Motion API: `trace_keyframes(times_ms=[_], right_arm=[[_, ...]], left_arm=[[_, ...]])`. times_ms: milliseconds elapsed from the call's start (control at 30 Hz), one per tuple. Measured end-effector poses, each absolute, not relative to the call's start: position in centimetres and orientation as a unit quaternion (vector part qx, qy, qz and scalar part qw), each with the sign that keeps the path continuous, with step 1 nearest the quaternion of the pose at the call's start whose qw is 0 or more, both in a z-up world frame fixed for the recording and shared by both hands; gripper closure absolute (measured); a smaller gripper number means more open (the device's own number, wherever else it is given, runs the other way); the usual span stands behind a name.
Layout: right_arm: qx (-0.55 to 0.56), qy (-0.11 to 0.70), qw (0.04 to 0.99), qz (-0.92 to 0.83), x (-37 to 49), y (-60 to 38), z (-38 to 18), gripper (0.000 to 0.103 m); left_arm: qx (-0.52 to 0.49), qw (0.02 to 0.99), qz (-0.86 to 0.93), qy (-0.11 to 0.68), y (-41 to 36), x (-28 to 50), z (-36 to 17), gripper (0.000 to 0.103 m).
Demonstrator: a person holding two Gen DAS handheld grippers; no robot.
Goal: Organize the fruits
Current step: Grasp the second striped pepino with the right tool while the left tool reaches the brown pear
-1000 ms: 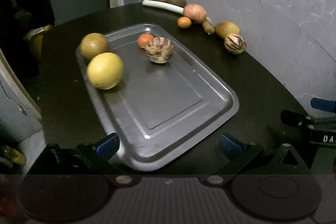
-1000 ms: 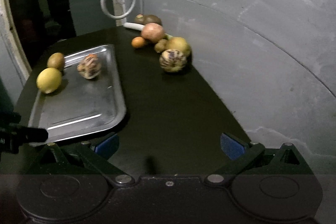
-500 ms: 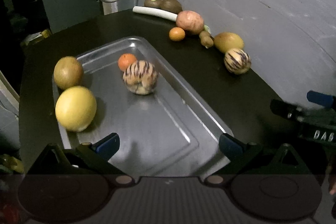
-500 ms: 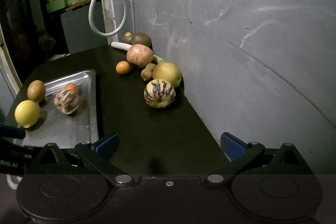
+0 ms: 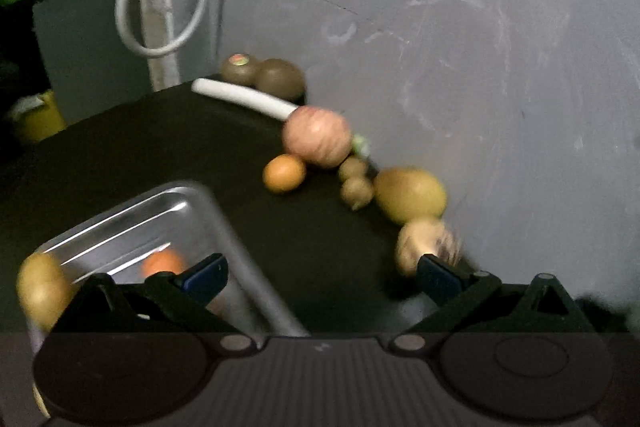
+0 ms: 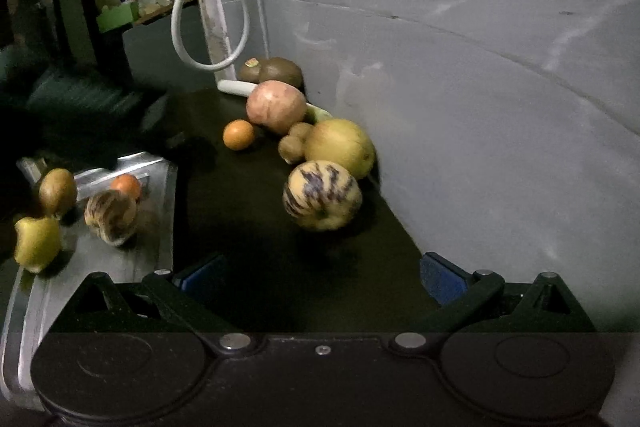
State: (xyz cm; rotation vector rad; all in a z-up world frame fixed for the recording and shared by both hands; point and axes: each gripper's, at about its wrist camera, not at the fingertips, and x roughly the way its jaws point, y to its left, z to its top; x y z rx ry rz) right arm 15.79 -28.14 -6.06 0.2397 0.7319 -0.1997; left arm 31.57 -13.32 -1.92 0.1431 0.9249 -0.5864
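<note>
Striped melon sits on the dark table by the wall, ahead of my right gripper, whose jaws stand wide apart and empty; it looks smooth, round and firm, so I judge gripping across its middle safest.

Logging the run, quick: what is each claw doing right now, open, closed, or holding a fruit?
Left claw: open, holding nothing.
Right claw: open, holding nothing; the striped fruit lies ahead of it on the table.

Both wrist views look low across the table, sharing the wall-side fruit row.
</note>
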Motion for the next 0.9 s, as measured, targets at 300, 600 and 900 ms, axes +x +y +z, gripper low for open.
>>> trace_keyframes(times_ms=[300, 600, 900], right_arm=[[0.134, 0.352, 0.922, -0.087, 19.4, -28.0, -7.7, 0.015], [0.124, 0.346, 0.925, -0.097, 21.1, -28.1, -8.4, 0.025], [0.116, 0.342, 0.925, -0.115, 21.1, -28.5, -8.8, 0.046]], left_arm=[[0.051, 0.835, -0.281, 0.471, -18.8, 35.6, -3.6, 0.0], [0.041, 0.815, -0.301, 0.493, -20.8, 36.6, -5.0, 0.001], [0.056, 0.795, -0.326, 0.508, -22.1, 37.2, -5.5, 0.004]])
